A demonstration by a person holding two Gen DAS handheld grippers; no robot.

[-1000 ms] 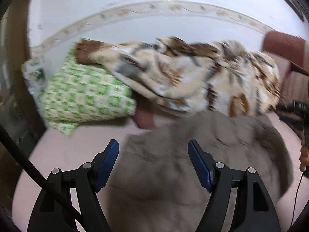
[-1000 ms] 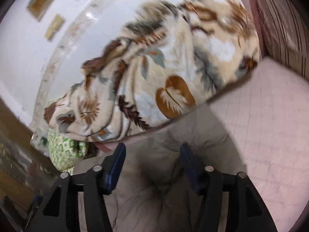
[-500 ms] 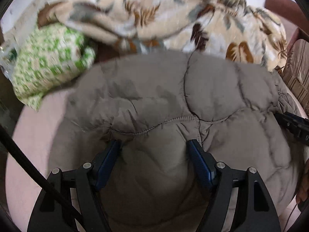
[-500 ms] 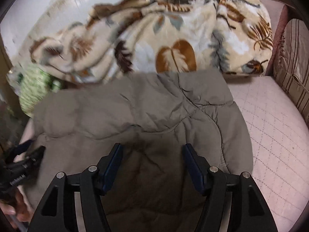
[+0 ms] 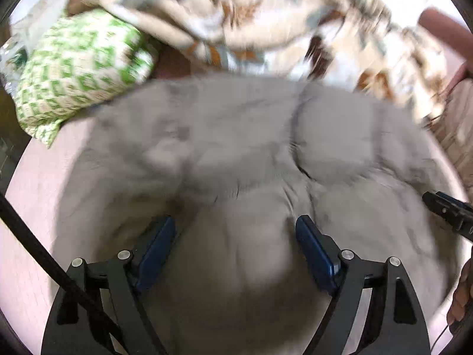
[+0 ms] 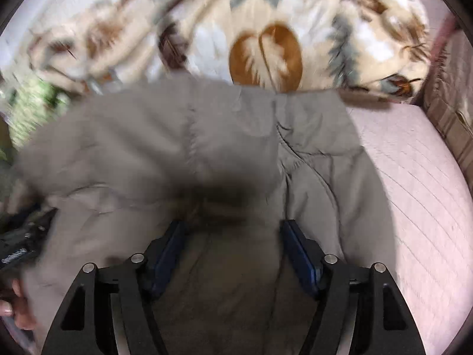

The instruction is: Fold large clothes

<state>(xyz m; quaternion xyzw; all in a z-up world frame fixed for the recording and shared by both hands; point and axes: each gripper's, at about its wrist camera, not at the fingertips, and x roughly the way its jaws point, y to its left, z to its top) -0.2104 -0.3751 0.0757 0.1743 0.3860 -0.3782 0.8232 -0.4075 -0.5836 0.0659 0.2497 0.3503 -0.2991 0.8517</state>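
Observation:
A grey-brown quilted padded jacket (image 5: 251, 148) lies bunched on the pink bed; it also fills the right wrist view (image 6: 207, 148). My left gripper (image 5: 235, 230) is open, its blue pads wide apart with a puffy fold of the jacket bulging between them. My right gripper (image 6: 233, 233) is open too, its jaws straddling a fold of the same jacket. The right gripper's tip shows at the right edge of the left wrist view (image 5: 446, 210); the left gripper shows at the left edge of the right wrist view (image 6: 20, 248). Both views are blurred.
A cream blanket with brown leaf print (image 6: 266, 35) is heaped behind the jacket (image 5: 266, 20). A green-and-white pillow (image 5: 77, 68) lies at the back left. The pink quilted mattress (image 6: 414, 177) is bare to the right. A brown striped cushion (image 6: 452, 112) is at the far right.
Both grippers dropped toward the jacket over the last second, from facing the blanket and wall. Since half a second ago the jacket bulges more between the open jaws; the views shifted slightly.

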